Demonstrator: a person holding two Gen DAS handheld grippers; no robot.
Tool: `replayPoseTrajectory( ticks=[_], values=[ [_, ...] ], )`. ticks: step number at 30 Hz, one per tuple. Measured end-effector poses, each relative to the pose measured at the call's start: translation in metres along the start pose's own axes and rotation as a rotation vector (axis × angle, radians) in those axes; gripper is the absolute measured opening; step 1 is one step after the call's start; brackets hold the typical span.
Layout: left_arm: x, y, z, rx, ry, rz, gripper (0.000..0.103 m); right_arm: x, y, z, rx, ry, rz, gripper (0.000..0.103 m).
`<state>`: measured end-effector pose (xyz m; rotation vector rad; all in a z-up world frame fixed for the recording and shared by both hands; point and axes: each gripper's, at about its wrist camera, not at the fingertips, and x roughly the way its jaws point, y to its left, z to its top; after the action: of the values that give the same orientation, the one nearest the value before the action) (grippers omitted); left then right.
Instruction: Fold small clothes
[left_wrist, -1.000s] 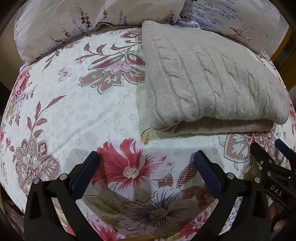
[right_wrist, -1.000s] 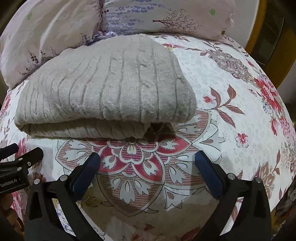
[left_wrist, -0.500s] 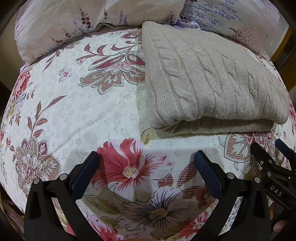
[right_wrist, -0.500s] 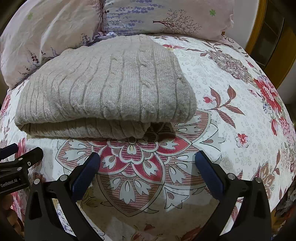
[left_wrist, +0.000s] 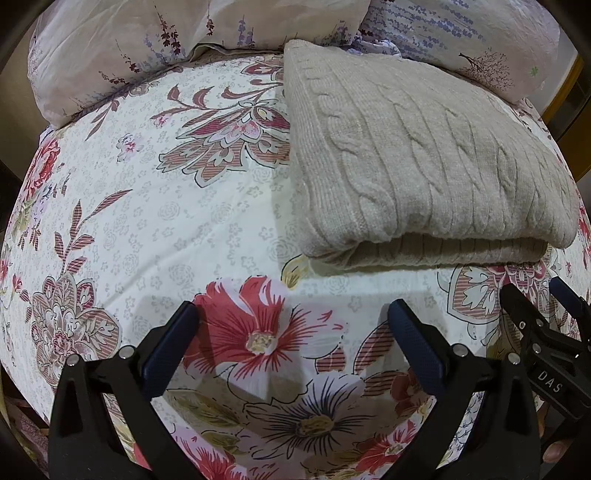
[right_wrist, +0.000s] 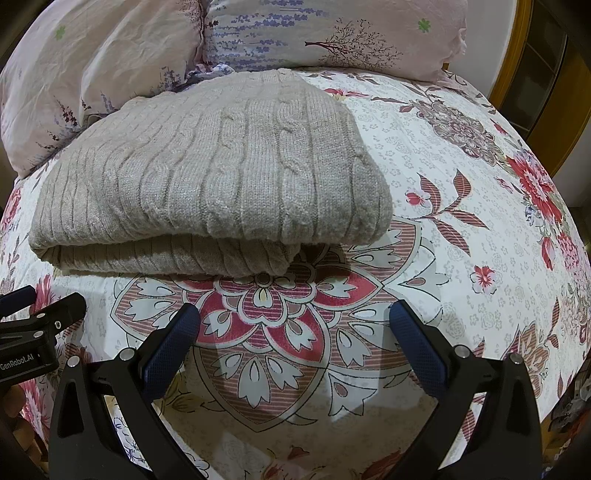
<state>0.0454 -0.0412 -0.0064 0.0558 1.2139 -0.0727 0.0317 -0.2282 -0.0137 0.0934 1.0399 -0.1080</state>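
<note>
A beige cable-knit sweater (left_wrist: 424, 162) lies folded in a thick rectangle on the floral bedsheet (left_wrist: 166, 221), its folded edge toward me. It also shows in the right wrist view (right_wrist: 221, 177). My left gripper (left_wrist: 293, 321) is open and empty, hovering over the sheet in front of the sweater's left corner. My right gripper (right_wrist: 293, 321) is open and empty in front of the sweater's right corner. Each gripper shows at the edge of the other's view: the right gripper (left_wrist: 543, 325), the left gripper (right_wrist: 33, 325).
Two pale printed pillows (left_wrist: 166, 44) (right_wrist: 332, 33) lie behind the sweater at the head of the bed. A wooden frame (right_wrist: 535, 74) stands beyond the bed's right side. The sheet (right_wrist: 461, 206) right of the sweater is bare.
Both grippers stay open and almost still. The view has shifted very slightly; the sweater has not moved.
</note>
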Motion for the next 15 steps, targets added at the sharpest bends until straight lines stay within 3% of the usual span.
replayPoseTrajectory(
  ticks=[15],
  values=[
    [0.0005,0.0005,0.0009,-0.004,0.0,0.002,0.101,0.0,-0.0001,-0.0002,-0.001,-0.001,0.001,0.102]
  ],
)
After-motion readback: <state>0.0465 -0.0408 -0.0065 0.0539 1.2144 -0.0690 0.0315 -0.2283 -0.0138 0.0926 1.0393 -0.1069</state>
